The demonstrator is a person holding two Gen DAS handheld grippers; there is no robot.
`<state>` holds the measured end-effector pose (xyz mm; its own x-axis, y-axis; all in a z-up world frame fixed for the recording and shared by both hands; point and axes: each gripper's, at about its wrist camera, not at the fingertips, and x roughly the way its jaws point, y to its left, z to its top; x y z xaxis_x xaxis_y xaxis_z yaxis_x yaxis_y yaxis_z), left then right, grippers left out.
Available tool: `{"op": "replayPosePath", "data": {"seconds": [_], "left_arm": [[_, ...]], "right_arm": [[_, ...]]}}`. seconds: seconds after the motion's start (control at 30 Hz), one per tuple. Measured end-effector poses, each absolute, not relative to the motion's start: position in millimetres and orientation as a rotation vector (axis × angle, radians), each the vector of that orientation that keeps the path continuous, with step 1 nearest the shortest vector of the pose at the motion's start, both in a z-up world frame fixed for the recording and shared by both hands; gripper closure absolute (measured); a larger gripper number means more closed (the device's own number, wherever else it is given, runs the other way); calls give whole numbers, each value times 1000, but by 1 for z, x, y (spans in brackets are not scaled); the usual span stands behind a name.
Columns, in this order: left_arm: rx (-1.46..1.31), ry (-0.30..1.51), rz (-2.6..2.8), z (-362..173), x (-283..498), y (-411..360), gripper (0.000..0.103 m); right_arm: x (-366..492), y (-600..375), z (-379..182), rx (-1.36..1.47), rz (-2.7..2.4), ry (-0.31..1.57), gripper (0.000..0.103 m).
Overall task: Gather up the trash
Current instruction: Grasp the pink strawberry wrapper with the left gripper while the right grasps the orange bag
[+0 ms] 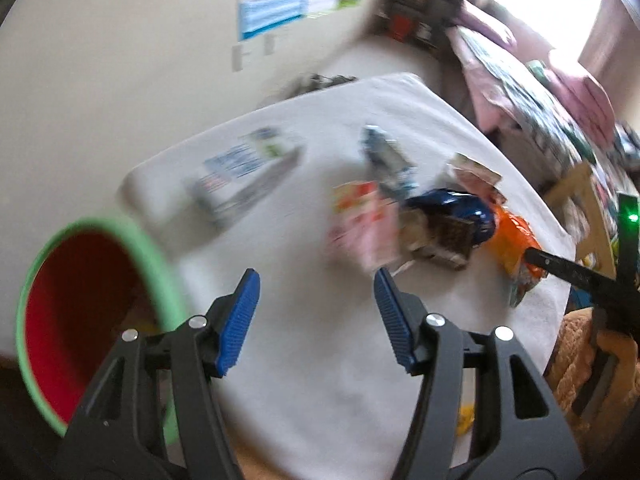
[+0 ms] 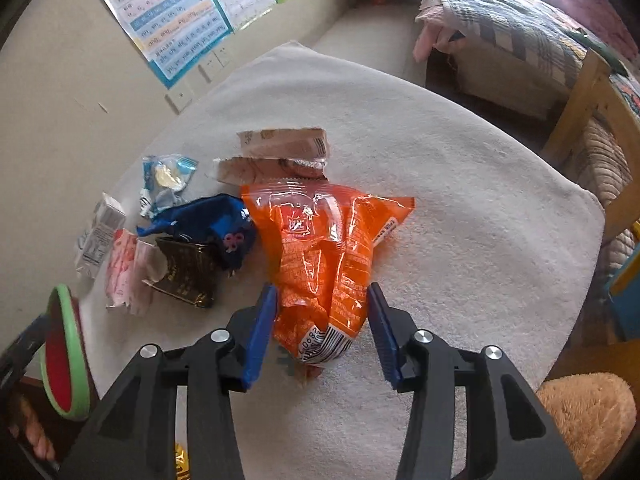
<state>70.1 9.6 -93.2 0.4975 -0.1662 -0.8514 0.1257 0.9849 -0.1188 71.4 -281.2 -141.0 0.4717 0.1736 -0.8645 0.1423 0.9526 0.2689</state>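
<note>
- The right gripper (image 2: 322, 322) points down at the white cloth-covered table (image 2: 460, 208), with its blue pads either side of the near end of the orange snack bag (image 2: 320, 248). The barcode end sits right between the jaws. The left pad looks about touching the plastic, but there's a sliver of gap on the right, so no real pinch that I can see; it's partly open around the bag.
- The left gripper (image 1: 316, 312) is over the table too, jaws roughly half open with nothing in them, just bare cloth between the pads. That view is pretty smeared.
- The bin (image 1: 84, 320), green rim and red inside, sits at the table's left edge, right next to the left gripper. In the right wrist view it shows as a thin edge at far left.
- The rest of the trash is clustered just left of the orange bag: a blue wrapper (image 2: 208, 216) touching it, a dark brown packet (image 2: 186, 276) in front of that, a pink wrapper (image 2: 126, 272), a small white carton (image 2: 100, 236) and a clear blue-and-white wrapper (image 2: 166, 180).
- Behind the orange bag there's a torn beige packet (image 2: 280, 152).
- There's a bed with a plaid blanket (image 2: 512, 20) in the back right and posters (image 2: 176, 12) on the wall.
</note>
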Motion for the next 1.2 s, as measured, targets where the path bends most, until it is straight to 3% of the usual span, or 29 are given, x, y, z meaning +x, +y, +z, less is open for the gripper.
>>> {"op": "replayPosePath", "data": {"seconds": [0.2, 0.5, 0.73, 0.9, 1.2], "left_arm": [[33, 1102, -219, -123, 113, -43, 45], [134, 1198, -129, -159, 147, -57, 44], [177, 1216, -157, -168, 151, -61, 41], [161, 1188, -167, -161, 142, -59, 49], [82, 1157, -170, -140, 96, -25, 50]], "right_arm": [[65, -292, -144, 386, 38, 1082, 62], [66, -295, -148, 415, 50, 1080, 56], [66, -294, -152, 436, 51, 1089, 53], [65, -290, -144, 384, 48, 1069, 58], [65, -285, -141, 353, 39, 1065, 61]]}}
